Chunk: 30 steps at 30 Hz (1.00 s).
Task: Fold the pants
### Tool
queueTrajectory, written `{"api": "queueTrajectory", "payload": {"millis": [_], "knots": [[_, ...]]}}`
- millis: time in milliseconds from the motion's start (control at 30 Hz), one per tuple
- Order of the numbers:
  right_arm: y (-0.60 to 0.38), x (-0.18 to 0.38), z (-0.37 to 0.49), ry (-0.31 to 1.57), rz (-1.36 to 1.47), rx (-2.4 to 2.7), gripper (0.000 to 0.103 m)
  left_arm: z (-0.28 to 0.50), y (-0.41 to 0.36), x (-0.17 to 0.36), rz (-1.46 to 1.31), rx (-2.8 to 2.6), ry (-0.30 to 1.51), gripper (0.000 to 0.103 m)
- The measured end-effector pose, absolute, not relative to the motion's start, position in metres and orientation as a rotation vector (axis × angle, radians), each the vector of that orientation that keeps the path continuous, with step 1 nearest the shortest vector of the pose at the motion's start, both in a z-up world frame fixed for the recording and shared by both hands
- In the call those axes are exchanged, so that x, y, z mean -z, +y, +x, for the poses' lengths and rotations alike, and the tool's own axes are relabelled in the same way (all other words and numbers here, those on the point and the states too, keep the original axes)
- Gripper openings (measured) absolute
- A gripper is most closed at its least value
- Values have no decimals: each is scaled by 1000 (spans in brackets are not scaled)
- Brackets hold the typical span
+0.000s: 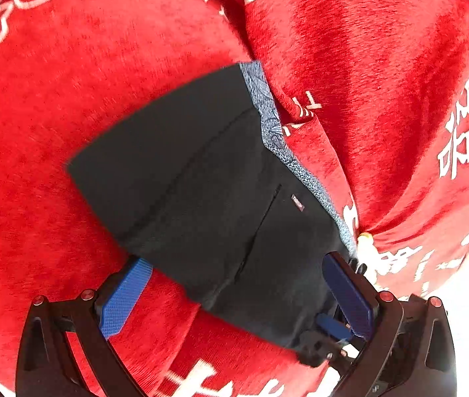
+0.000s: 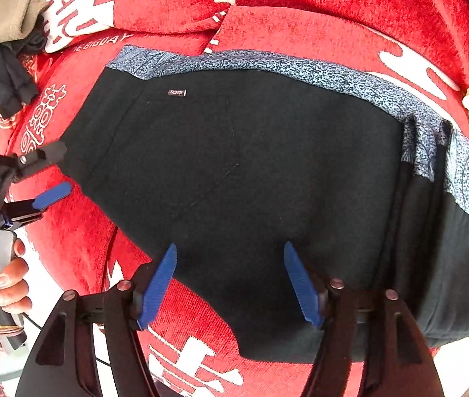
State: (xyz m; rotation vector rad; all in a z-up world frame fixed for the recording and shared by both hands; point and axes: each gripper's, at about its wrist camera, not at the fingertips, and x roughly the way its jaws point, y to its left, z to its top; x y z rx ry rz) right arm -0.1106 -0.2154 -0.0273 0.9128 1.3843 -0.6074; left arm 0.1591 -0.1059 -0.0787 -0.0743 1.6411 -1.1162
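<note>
Black pants (image 1: 201,192) with a blue speckled side stripe (image 1: 267,112) lie folded on a red cloth with white characters (image 1: 69,99). My left gripper (image 1: 234,284) is open, its blue pads on either side of the near edge of the pants. In the right wrist view the same pants (image 2: 251,165) lie flat, with folded layers stacked at the right (image 2: 432,231). My right gripper (image 2: 231,281) is open over the near edge and holds nothing. The left gripper (image 2: 46,178) shows at the left, held by a hand.
A pile of dark and khaki clothes (image 2: 6,43) lies at the far left of the red cloth (image 2: 300,26). The cloth is creased and ridged to the right of the pants (image 1: 350,132). Bright glare fills the lower right in the left wrist view.
</note>
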Motion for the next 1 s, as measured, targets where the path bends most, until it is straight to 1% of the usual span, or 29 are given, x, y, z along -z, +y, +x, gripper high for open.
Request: {"api": "queueTrajectory", "payload": {"millis": [167, 333, 467, 533, 567, 600, 633, 667, 700, 767, 800, 867, 933, 1000], "knots": [[-217, 29, -107, 1385, 902, 602, 71, 160, -110, 77, -162, 1088, 1623, 103], [-216, 28, -112, 1367, 914, 597, 71, 158, -118, 54, -171, 1156, 1556, 103], [-214, 27, -114, 1358, 923, 602, 71, 161, -134, 78, -101, 1067, 1594, 102], [-214, 27, -114, 1357, 922, 602, 71, 162, -136, 78, -103, 1047, 1583, 102], [-214, 27, -114, 1357, 922, 601, 71, 160, -140, 76, -55, 1025, 1569, 91], [-215, 26, -114, 1357, 925, 598, 71, 156, -143, 73, 16, 998, 1543, 74], [-216, 25, -113, 1357, 930, 592, 71, 152, -147, 71, 101, 970, 1506, 63], [-218, 24, -114, 1357, 941, 585, 71, 149, -149, 69, 176, 944, 1469, 41], [-220, 21, -115, 1355, 959, 578, 72, 146, -152, 68, 247, 937, 1435, 39], [-228, 14, -116, 1346, 975, 578, 72, 136, -157, 62, 343, 951, 1360, 38], [-234, 8, -117, 1334, 977, 583, 72, 128, -161, 58, 414, 959, 1300, 38], [-251, -8, -114, 1298, 973, 589, 72, 99, -171, 48, 613, 978, 1108, 38], [-269, -20, -105, 1274, 982, 570, 72, 79, -175, 44, 727, 981, 987, 38], [-289, -29, -89, 1268, 1002, 537, 72, 71, -172, 42, 774, 985, 923, 38]]}}
